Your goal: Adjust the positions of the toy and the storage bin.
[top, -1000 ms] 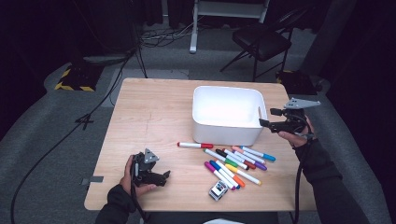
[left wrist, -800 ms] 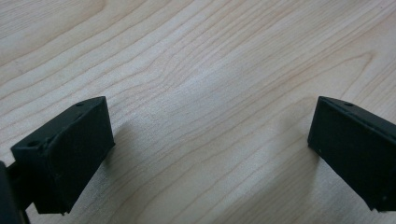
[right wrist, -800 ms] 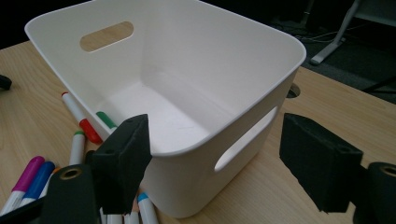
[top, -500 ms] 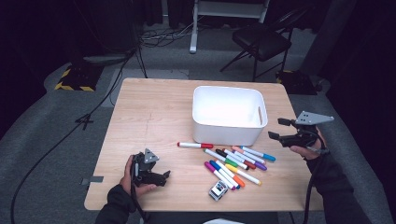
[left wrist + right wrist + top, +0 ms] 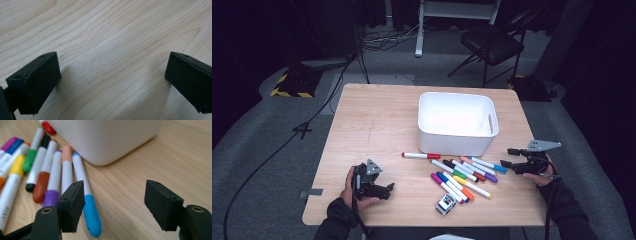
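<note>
Several coloured markers (image 5: 462, 172) lie in a loose row on the wooden table (image 5: 377, 120), just in front of a white bin (image 5: 457, 122). My right gripper (image 5: 507, 157) hangs low at the table's right edge, pointing left at the blue-capped marker (image 5: 488, 164). In the right gripper view its jaws (image 5: 115, 195) are open; they have just been closing a little, with bare wood between them and the blue-capped marker (image 5: 86, 202) by the left jaw. My left gripper (image 5: 388, 190) rests open at the front left, with only wood between its jaws (image 5: 113, 60).
A red-capped marker (image 5: 420, 155) lies apart, left of the row. A small black-and-white block (image 5: 445, 203) sits near the front edge. Behind the table stand a black chair (image 5: 492, 45) and cables on the grey floor.
My right gripper has come down from beside the bin's right rim towards the near side, to table level right of the markers. The left gripper has stayed put.
</note>
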